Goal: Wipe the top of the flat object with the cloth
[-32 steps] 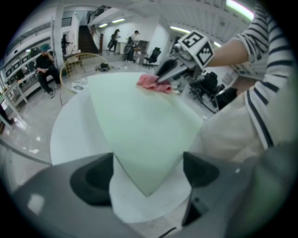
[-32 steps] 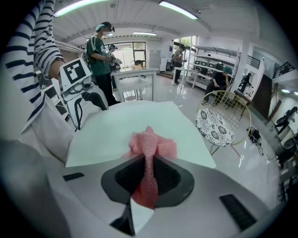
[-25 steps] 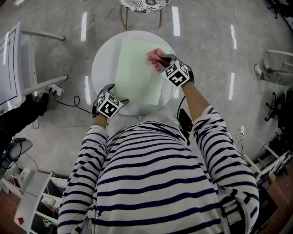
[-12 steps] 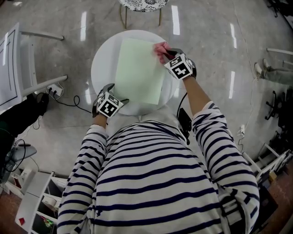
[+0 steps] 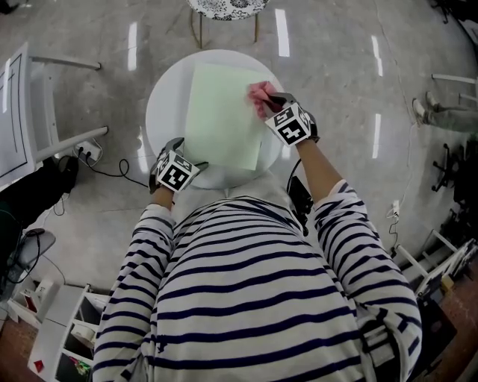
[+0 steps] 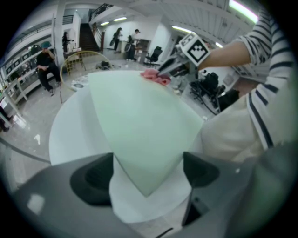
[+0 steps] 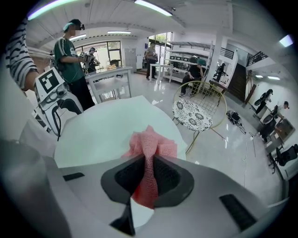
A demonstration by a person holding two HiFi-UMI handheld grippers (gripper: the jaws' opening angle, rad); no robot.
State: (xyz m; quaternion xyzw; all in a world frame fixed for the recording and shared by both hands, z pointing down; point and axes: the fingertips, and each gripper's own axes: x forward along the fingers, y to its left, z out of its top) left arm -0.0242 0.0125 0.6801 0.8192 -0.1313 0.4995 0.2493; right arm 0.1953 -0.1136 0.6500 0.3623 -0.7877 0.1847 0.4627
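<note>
A pale green flat sheet [image 5: 222, 116] lies on a round white table [image 5: 164, 104]. My right gripper [image 5: 269, 100] is shut on a pink cloth [image 5: 259, 95], which rests on the sheet's far right part near its edge. In the right gripper view the cloth [image 7: 151, 148] is bunched between the shut jaws [image 7: 148, 181] over the sheet [image 7: 107, 130]. My left gripper [image 5: 199, 165] stands open at the sheet's near left corner. In the left gripper view that corner [image 6: 146, 183] lies between the spread jaws, with the cloth [image 6: 156, 76] far across the sheet.
A wire chair with a patterned seat [image 5: 228, 6] stands just beyond the table. A white rack [image 5: 22, 112] and a power strip with cable [image 5: 89, 149] are on the floor at left. Several people stand in the room behind [image 7: 70, 51].
My right gripper pushed the cloth toward the sheet's far right edge, then drew it back a little toward me. The left gripper stayed at the near corner.
</note>
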